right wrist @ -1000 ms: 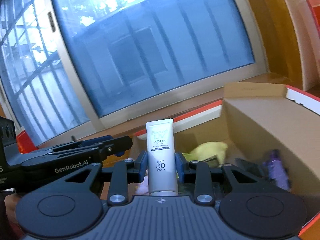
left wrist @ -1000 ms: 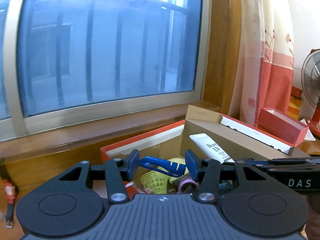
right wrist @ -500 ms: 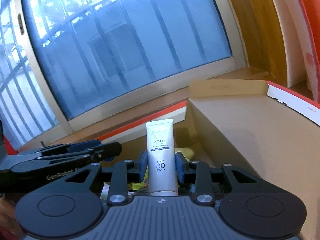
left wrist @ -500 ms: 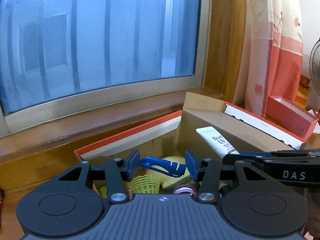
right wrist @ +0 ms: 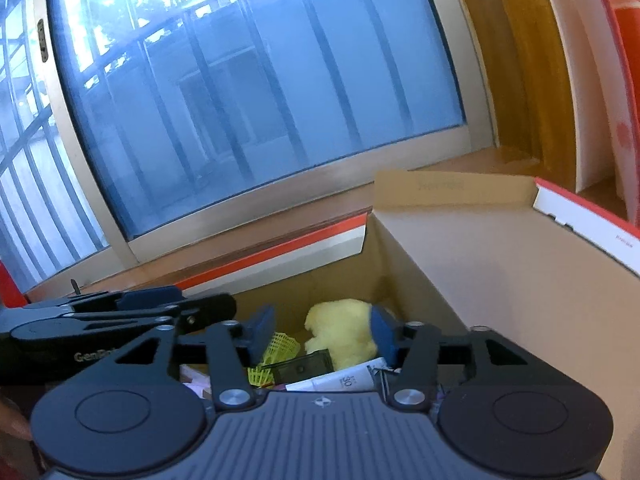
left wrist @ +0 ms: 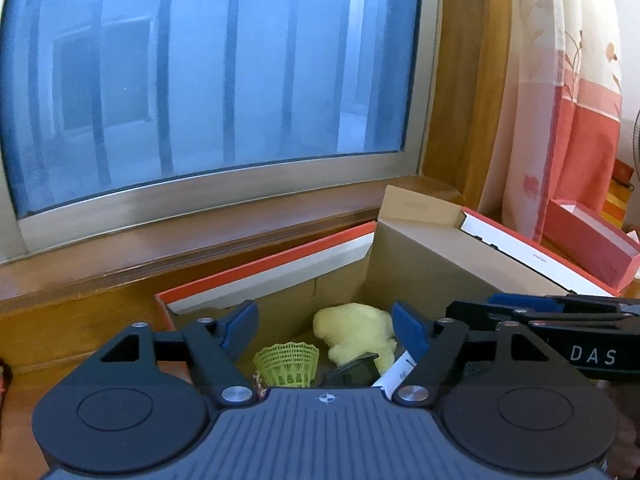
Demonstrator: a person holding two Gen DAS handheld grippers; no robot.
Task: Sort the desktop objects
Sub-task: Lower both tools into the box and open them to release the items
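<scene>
— Sunscreen tube (right wrist: 340,380) lies low-centre in the box (right wrist: 460,264); right gripper (right wrist: 322,334) and left gripper (left wrist: 324,328) have just opened wide, holding nothing.

— Risk: descending jaws snag the shuttlecock (left wrist: 287,364).

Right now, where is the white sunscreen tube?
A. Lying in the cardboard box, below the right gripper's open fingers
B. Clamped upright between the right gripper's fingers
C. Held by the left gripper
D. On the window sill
A: the white sunscreen tube lies flat in the cardboard box among other items, and the right gripper, whose fingers have just been opening, holds nothing.
</scene>
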